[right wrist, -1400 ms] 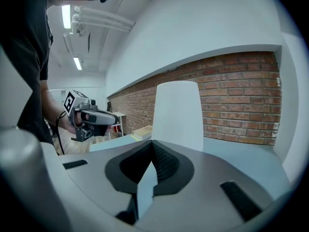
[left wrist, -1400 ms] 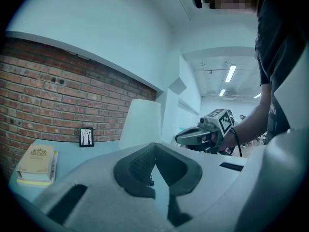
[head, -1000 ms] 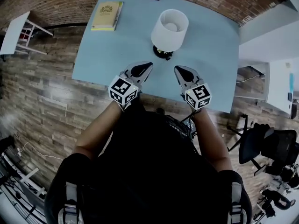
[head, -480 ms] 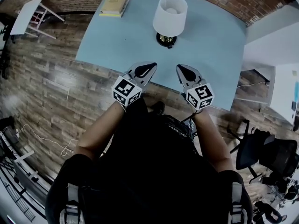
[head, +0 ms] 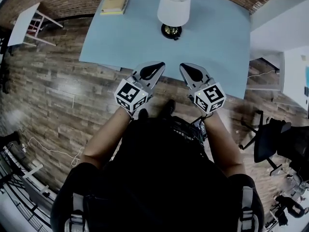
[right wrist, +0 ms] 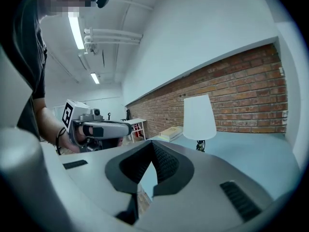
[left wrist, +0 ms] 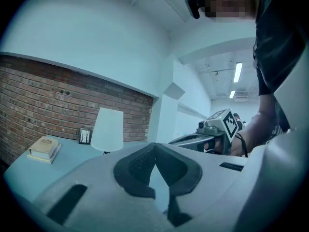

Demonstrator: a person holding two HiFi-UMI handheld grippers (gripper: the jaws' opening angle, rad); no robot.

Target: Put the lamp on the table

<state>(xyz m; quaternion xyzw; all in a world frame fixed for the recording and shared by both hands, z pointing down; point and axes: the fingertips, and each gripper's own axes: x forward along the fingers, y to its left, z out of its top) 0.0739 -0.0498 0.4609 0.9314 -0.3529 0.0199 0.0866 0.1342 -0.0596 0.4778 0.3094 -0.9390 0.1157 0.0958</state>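
The lamp (head: pixel 174 6), with a white shade and a dark round base, stands upright on the light blue table (head: pixel 217 37); it also shows as the lamp (left wrist: pixel 107 129) and the lamp (right wrist: pixel 199 117) in the two gripper views. My left gripper (head: pixel 155 66) and right gripper (head: pixel 186 67) hover side by side at the table's near edge, well short of the lamp. In the left gripper view my left gripper (left wrist: pixel 154 146) has its jaw tips together with nothing between them. So does my right gripper (right wrist: pixel 153 146) in its own view.
A yellow book (head: pixel 116 0) lies at the table's far left, with a small picture frame (left wrist: pixel 85 136) against the brick wall. A white side table (head: pixel 26 25) stands left on the wood floor. Black office chairs (head: pixel 275 144) are at the right. A cable (head: pixel 53 151) trails on the floor.
The table and lamp have slid toward the top of the head view as the person backed away. Both grippers stayed shut and now sit at the table's near edge.
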